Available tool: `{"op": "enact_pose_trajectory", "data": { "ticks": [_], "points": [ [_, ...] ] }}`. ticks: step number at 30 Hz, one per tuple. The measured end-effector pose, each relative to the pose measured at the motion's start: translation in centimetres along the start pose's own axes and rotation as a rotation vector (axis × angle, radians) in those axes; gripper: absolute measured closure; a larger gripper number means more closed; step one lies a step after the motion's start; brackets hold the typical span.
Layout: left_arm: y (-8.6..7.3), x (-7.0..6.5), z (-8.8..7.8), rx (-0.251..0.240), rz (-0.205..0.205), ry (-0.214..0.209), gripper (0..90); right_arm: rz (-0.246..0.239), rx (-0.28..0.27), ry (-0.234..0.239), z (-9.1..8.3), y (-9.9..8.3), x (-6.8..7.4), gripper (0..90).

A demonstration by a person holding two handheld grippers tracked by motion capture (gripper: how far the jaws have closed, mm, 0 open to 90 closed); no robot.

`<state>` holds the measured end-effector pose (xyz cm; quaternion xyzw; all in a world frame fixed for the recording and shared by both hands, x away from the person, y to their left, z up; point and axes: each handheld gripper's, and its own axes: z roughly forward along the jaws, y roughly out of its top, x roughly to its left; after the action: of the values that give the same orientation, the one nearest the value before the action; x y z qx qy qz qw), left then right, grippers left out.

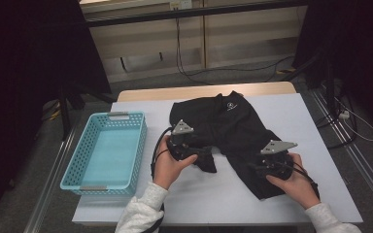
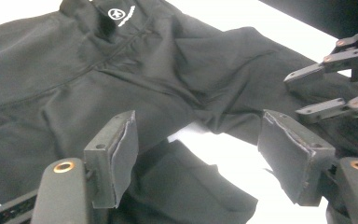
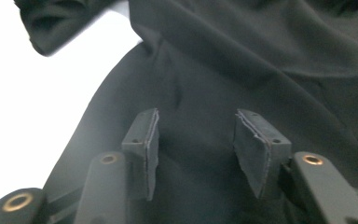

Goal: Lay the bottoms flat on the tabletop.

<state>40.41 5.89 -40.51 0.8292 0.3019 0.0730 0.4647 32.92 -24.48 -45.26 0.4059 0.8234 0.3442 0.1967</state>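
Observation:
A black garment (image 1: 230, 126) with a small white logo (image 2: 120, 13) lies spread on the white table (image 1: 204, 196). One leg runs toward the right front, and a shorter folded end (image 2: 186, 186) lies near the middle. My left gripper (image 1: 205, 154) hovers open just above that folded end, and in the left gripper view (image 2: 198, 123) cloth and white table show between its pads. My right gripper (image 1: 258, 164) stands open low over the right leg (image 3: 242, 70), with black fabric under its pads (image 3: 150, 135) and none pinched. Its jaws appear at the right edge of the left gripper view.
An empty teal plastic basket (image 1: 108, 150) stands on the table's left side. Bare white tabletop lies in front of the garment and at the far right. Cables run over the floor behind the table and to its right.

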Motion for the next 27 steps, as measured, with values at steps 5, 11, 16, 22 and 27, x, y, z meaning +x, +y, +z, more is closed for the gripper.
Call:
{"op": "enact_pose_trajectory", "data": {
  "ticks": [5,11,16,22,27],
  "points": [
    [-0.1,-0.2,0.3,0.004,-0.005,-0.018,31.5,0.026,0.024,-0.023,0.6,-0.4,-0.8,60.4],
    [-0.1,-0.8,0.8,0.005,0.000,-0.028,33.3,0.007,0.044,-0.013,0.8,0.3,-1.7,89.5],
    [-0.3,-1.7,1.6,0.018,0.023,-0.050,34.4,0.080,0.007,-0.107,1.1,0.2,-3.7,82.9],
    [-0.6,-2.7,2.9,0.050,0.050,-0.075,31.8,0.154,-0.019,-0.128,0.5,-0.2,-4.4,54.7],
    [-0.7,-3.0,3.3,0.063,0.057,-0.087,29.9,0.147,-0.072,-0.126,-1.0,0.0,-3.7,45.8]
  ]
}}
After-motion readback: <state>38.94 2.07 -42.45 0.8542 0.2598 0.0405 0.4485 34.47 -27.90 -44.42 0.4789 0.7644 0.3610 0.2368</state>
